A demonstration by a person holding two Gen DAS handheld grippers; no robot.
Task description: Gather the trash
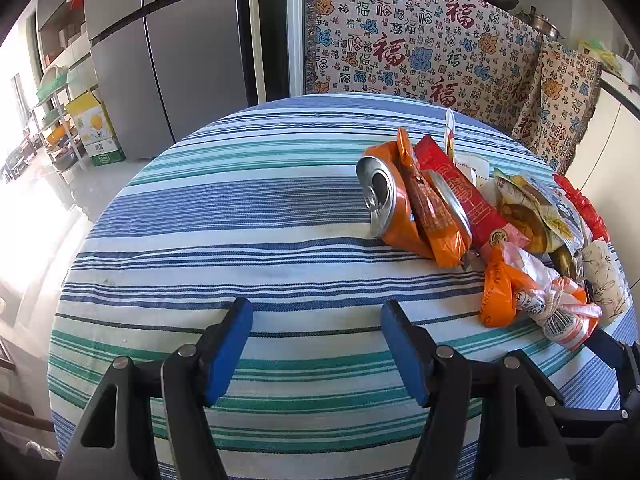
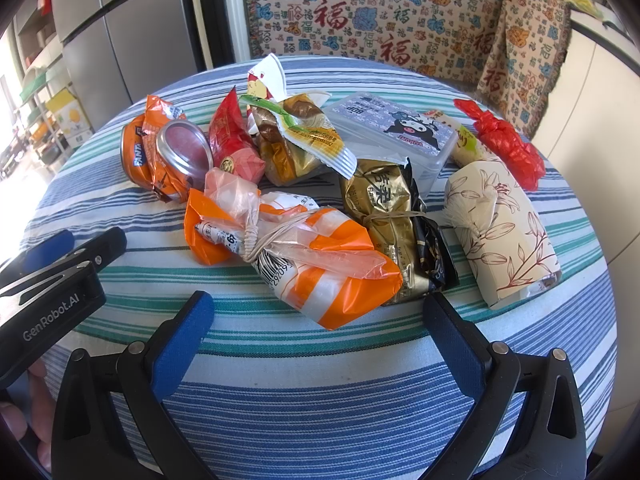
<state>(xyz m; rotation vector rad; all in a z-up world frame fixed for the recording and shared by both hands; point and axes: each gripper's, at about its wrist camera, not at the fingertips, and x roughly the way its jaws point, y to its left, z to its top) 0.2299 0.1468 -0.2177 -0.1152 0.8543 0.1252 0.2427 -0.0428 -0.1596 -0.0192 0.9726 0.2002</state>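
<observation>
Trash lies heaped on a round table under a striped cloth [image 1: 240, 216]. An orange soda can [image 1: 384, 204] lies on its side at the heap's left end, wrapped in orange and red wrappers [image 1: 472, 196]. My left gripper [image 1: 316, 306] is open over bare cloth, short of the can. My right gripper [image 2: 318, 302] is open too, and the near end of an orange-and-white plastic bag [image 2: 320, 264] tied with string sits between its fingertips, untouched by the pads. Beside the bag lie a gold wrapper [image 2: 384, 208], a floral paper box [image 2: 508, 224], a clear lidded tub [image 2: 396, 128] and a red bag [image 2: 508, 140].
A grey fridge [image 1: 168, 40] stands beyond the table on the left, with a cardboard box [image 1: 96, 132] and a shelf rack on the floor. A seat covered in a patterned blanket [image 1: 420, 40] backs the table. A hand [image 2: 24, 420] holds the left gripper [image 2: 88, 242].
</observation>
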